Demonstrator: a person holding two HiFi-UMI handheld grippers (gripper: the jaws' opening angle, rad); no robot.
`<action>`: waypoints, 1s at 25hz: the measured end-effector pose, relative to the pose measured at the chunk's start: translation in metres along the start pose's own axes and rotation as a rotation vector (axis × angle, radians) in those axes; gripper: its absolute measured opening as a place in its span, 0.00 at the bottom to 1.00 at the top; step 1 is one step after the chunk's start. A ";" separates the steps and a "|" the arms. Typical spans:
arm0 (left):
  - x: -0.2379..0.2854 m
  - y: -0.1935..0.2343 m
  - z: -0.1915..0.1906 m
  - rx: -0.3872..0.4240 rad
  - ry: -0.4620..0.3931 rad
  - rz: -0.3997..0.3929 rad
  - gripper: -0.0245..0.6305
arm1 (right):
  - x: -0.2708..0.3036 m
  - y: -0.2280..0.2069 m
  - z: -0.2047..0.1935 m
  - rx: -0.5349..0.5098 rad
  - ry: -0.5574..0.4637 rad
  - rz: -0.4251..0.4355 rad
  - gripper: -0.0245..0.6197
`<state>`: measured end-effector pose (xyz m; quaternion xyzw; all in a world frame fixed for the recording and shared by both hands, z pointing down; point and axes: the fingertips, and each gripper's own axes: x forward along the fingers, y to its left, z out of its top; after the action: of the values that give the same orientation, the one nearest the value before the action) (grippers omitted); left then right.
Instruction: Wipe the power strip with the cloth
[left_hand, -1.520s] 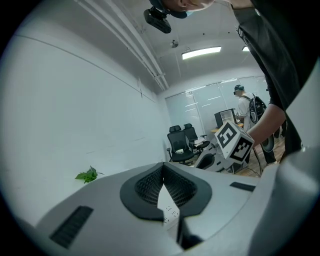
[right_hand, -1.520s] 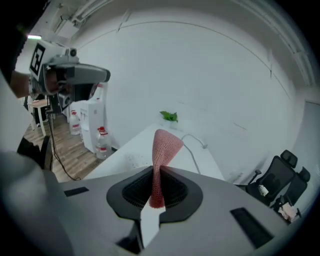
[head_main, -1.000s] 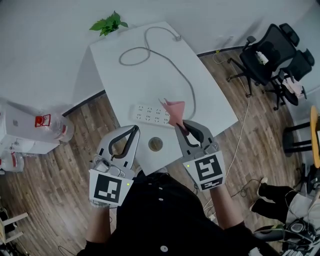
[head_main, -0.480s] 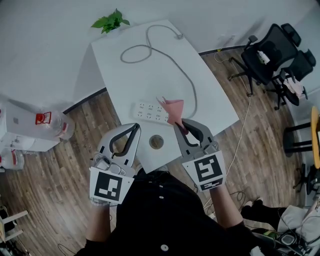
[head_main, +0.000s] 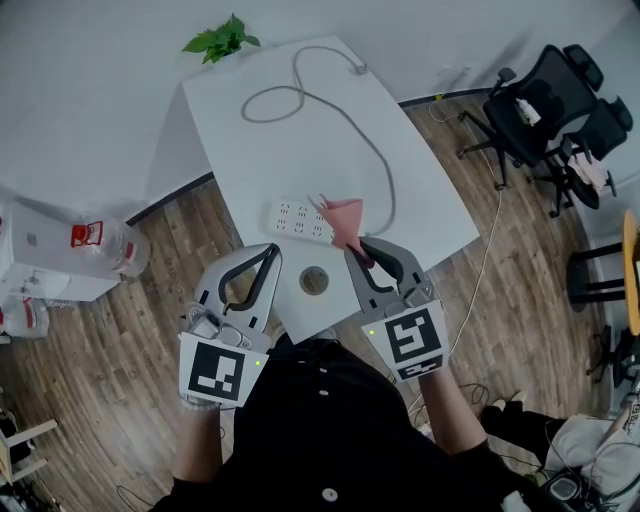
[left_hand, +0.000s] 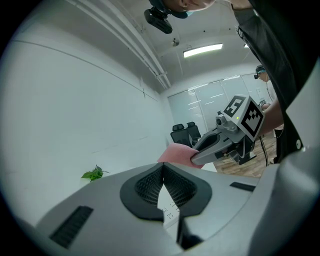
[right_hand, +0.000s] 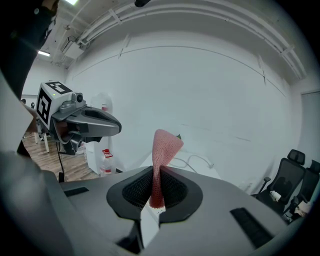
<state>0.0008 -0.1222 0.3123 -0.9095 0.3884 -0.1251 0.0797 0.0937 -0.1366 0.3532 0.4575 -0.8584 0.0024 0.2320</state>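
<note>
One cloth, one power strip.

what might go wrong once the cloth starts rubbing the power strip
1. The right tongs pinch only a narrow fold of the cloth, so it may slip out or bunch up under pressure.
2. The power strip lies loose on the table, and the left tongs, shut and empty, hold nothing down; a wipe could slide it toward the near edge.
3. The cable loops across the table, so a shoved strip may drag it.

Pink cloth stands bunched beside flat white power strip.
</note>
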 end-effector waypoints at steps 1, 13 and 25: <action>0.000 0.001 0.000 -0.001 0.001 0.000 0.06 | 0.000 0.000 0.000 0.000 0.003 0.000 0.11; -0.001 0.002 -0.001 -0.019 0.000 0.003 0.06 | 0.000 0.002 -0.003 -0.008 0.016 0.005 0.11; -0.003 0.003 -0.011 -0.028 0.028 0.007 0.06 | 0.000 0.007 -0.007 -0.012 0.032 0.010 0.11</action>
<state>-0.0064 -0.1228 0.3216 -0.9074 0.3942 -0.1321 0.0622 0.0913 -0.1308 0.3612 0.4519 -0.8568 0.0059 0.2484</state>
